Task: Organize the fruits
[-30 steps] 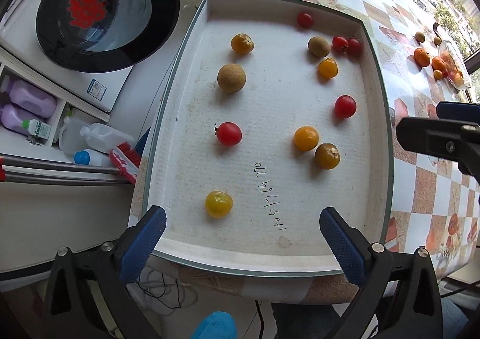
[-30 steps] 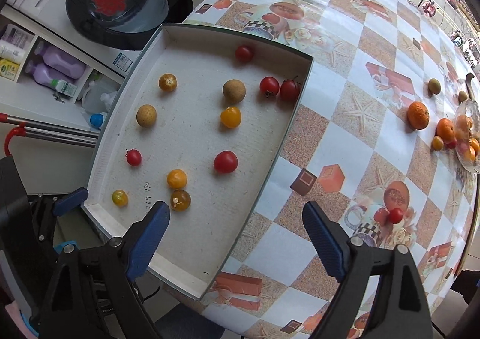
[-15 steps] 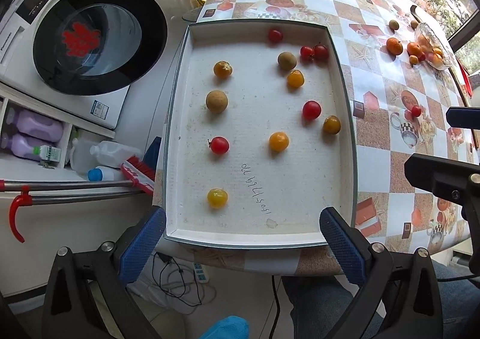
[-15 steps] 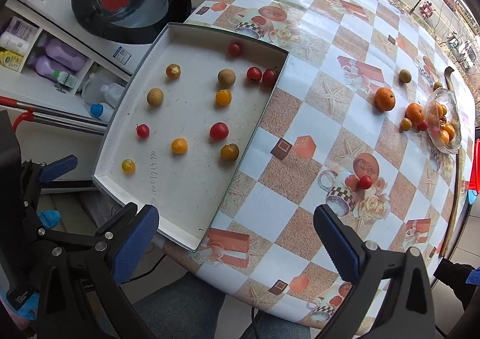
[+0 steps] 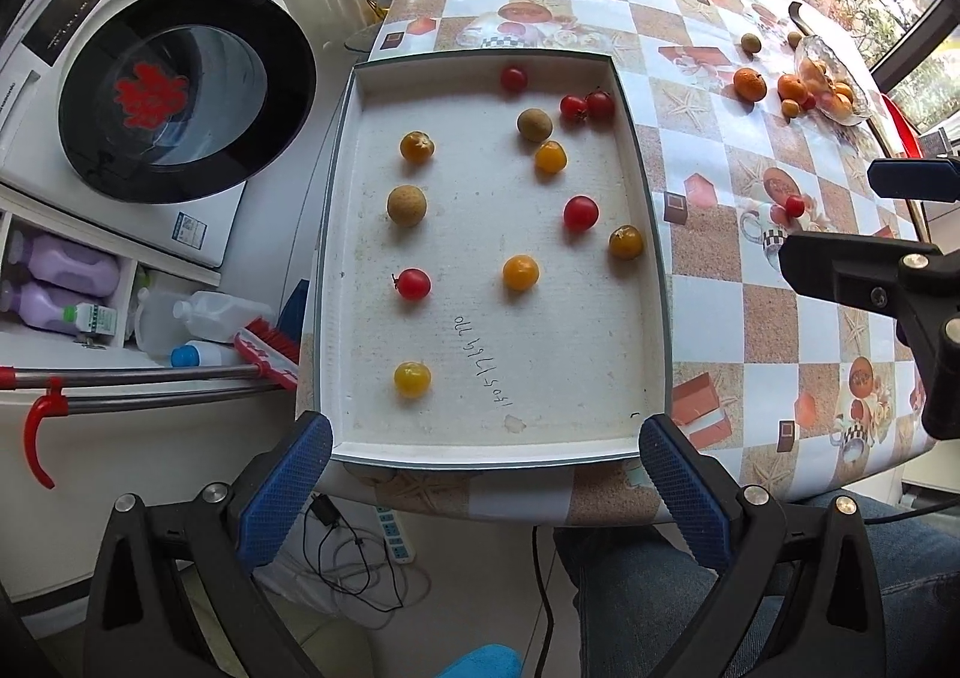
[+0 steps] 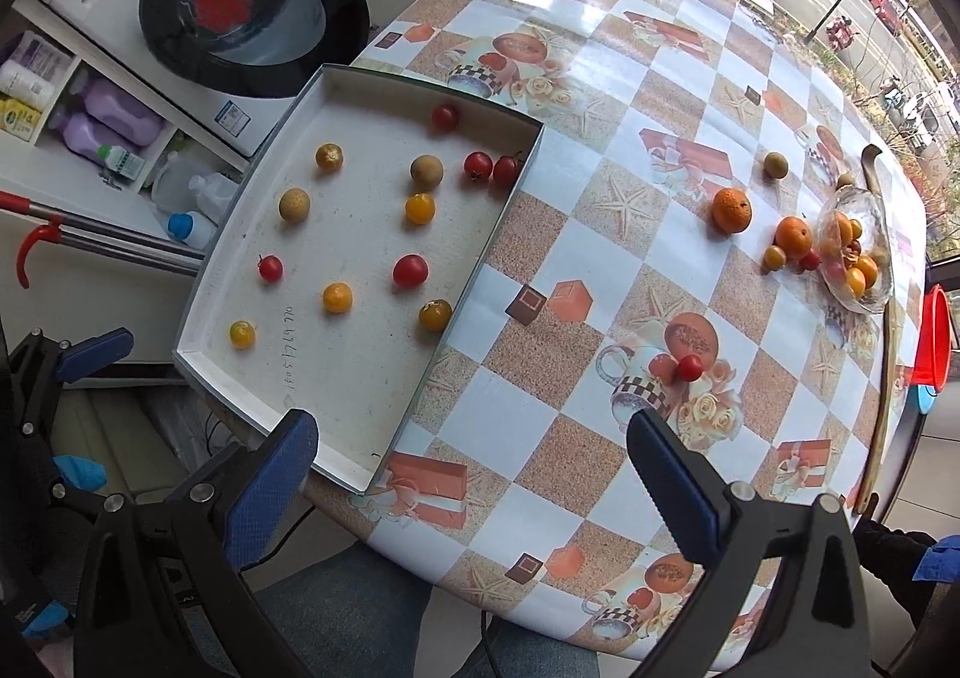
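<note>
- The left gripper [image 5: 486, 489] hangs at the bottom of its frame, off the table's near edge, blue ribbed pads [image 5: 285, 489] spread wide, grasping nothing.
- The right gripper [image 6: 474, 489] sits low in its frame, likewise released and empty.
- A shallow white rectangular tray [image 5: 480, 450] with a grainy floor fills mid-frame, beyond the left fingertips.
- In it lie round glossy cherry tomatoes, red [image 5: 581, 212] and yellow [image 5: 412, 378], plus matte brown longans [image 5: 407, 205].
- Mandarins [image 6: 731, 210] and a glass bowl [image 6: 855, 246] lie at the upper right, on the checkered oilcloth [image 6: 600, 198].
</note>
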`<state>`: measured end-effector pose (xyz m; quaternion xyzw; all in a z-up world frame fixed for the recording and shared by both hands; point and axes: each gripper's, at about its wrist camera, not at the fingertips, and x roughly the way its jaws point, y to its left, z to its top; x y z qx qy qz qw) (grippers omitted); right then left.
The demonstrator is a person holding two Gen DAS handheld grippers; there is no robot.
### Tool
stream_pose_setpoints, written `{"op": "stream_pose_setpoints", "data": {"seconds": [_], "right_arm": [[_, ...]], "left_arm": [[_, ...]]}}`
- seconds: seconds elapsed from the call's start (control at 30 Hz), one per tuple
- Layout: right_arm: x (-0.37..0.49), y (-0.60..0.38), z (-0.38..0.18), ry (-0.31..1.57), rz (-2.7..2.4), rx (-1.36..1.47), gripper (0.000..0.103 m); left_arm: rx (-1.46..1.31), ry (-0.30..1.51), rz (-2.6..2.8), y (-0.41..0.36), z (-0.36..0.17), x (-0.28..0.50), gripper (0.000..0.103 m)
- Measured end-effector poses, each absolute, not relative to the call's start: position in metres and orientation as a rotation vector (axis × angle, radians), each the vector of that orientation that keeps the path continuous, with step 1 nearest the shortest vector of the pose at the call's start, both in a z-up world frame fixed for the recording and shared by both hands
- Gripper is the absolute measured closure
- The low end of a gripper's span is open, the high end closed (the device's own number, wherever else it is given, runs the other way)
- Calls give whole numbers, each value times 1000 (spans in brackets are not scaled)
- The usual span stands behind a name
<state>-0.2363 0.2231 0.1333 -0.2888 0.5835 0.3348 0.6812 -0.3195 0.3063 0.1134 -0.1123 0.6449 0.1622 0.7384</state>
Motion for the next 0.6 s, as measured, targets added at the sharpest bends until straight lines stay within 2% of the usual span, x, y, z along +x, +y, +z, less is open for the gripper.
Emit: {"op": "stream_pose_setpoints", "data": {"seconds": [0.6], "right_arm": [[-238, 225, 140, 1274, 761, -644, 0]], "left_arm": [[-257, 1398, 406, 309, 121, -322, 0]]}}
